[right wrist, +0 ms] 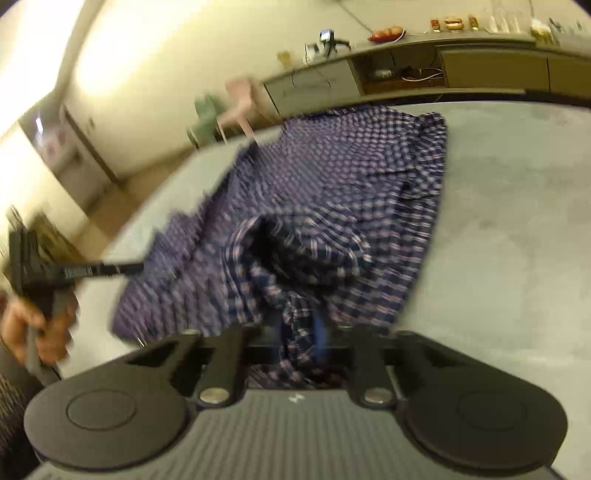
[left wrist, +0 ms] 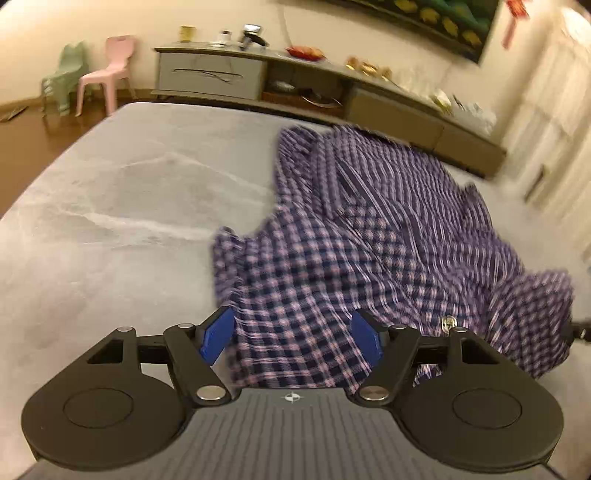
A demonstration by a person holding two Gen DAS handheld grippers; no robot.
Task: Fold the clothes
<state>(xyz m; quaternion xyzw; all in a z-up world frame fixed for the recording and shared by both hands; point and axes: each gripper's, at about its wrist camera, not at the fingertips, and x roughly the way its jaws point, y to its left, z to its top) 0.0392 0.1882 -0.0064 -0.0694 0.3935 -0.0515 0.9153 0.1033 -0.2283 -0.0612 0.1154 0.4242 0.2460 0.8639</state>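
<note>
My left gripper gapes over the checked shirt; my right gripper pinches its cloth, fingertips hidden, motion-blurred.

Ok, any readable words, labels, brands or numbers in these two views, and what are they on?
None can be read.
Left gripper: a small round emblem on its body, no letters.
Right gripper: a small pale mark on its body, blurred.
Left gripper's side in the right wrist view: pale print strip, too blurred.
Wall picture: no lettering visible.
</note>
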